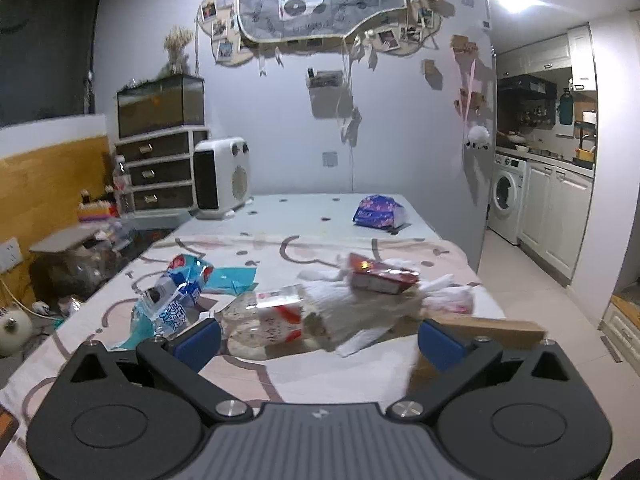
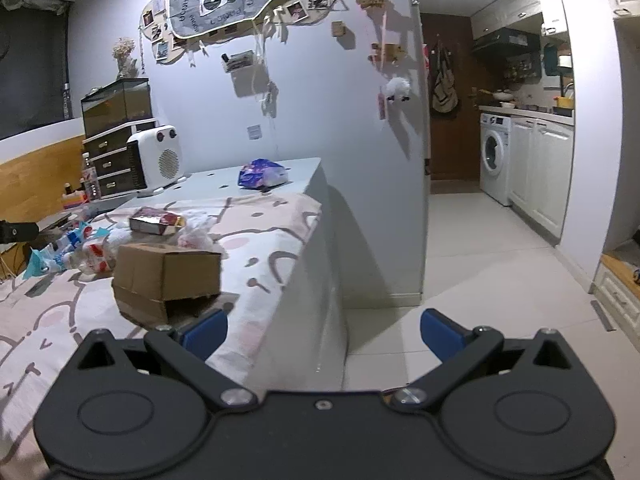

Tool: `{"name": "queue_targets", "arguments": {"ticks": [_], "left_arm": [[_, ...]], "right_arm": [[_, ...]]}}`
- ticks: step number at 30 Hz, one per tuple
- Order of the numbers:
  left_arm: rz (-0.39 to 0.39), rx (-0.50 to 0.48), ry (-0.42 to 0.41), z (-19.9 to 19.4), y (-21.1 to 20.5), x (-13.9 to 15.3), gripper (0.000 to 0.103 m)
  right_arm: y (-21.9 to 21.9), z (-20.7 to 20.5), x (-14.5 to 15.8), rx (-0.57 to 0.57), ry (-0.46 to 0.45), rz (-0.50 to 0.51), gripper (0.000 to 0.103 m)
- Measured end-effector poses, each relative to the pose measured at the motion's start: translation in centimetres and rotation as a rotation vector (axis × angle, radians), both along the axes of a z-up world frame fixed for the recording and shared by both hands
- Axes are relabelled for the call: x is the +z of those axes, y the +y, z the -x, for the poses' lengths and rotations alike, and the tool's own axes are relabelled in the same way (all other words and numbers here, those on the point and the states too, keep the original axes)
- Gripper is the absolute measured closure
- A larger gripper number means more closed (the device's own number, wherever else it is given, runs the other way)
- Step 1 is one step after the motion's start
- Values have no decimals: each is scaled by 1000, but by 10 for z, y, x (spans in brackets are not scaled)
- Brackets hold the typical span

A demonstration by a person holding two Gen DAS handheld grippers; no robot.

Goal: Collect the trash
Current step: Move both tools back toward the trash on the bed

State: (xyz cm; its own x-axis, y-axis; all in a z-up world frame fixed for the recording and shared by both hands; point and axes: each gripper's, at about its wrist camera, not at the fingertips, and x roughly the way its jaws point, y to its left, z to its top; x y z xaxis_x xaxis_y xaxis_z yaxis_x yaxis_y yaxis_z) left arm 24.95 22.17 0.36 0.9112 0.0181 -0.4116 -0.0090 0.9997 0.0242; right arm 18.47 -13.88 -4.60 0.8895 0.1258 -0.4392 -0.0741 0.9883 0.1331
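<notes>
Trash lies on a table with a pink patterned cloth (image 1: 320, 372). In the left wrist view my left gripper (image 1: 320, 340) is open and empty, just short of a crushed clear bottle with a red label (image 1: 276, 320). Beside it lie a crushed blue-label bottle (image 1: 176, 300), crumpled white paper (image 1: 360, 312), a red carton (image 1: 380, 276) and a white plastic bag (image 1: 448, 296). In the right wrist view my right gripper (image 2: 324, 334) is open and empty at the table's right edge, beside a brown cardboard box (image 2: 168, 280). The red carton (image 2: 156, 220) lies beyond it.
A blue-purple snack bag (image 1: 378, 211) lies at the table's far end, near a white heater (image 1: 222, 176). Drawers with a fish tank (image 1: 160, 104) stand at the left. White floor tiles (image 2: 480, 264) lead right to a kitchen with a washing machine (image 2: 494, 156).
</notes>
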Motion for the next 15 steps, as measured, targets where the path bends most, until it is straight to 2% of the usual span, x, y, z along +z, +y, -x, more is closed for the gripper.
{"name": "queue_targets", "arguments": {"ticks": [5,11,15], "left_arm": [[91,8,25,-36,45,-14,0],[295,74,37,-92,95,-24,1],[348,92,45,-126,110,-29,10]], "right_arm": [[21,-14,-7,33,10,11,0],[44,-27,-12,91,14,17,0],[50,-36,-14,114,16,-14,2]]}}
